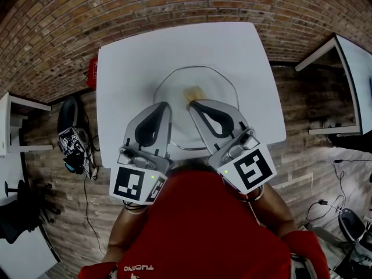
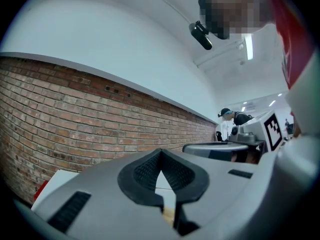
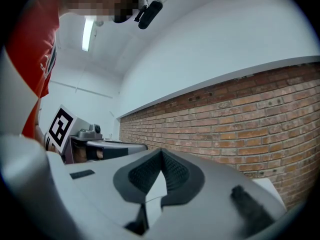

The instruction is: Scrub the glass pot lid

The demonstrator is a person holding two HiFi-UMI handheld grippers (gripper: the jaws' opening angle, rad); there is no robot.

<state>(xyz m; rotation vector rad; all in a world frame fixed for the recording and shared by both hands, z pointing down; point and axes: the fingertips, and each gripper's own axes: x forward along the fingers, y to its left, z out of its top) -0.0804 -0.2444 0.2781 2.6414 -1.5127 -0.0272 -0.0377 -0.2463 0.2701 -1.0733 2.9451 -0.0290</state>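
left gripper (image 1: pixel 165 105), right gripper (image 1: pixel 192 104): both pinched together, empty; glass pot lid (image 1: pixel 216 86) beneath tips

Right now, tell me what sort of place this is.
Probably a lab or test workspace, not a kitchen: white table by a brick wall, another white desk at right, loose cables on the floor.

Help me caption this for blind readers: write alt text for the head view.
The left gripper and right gripper, both shut, reach from a person in red over a glass lid on a white table. A small tan piece sits at the lid's middle, just past the right gripper's tip.
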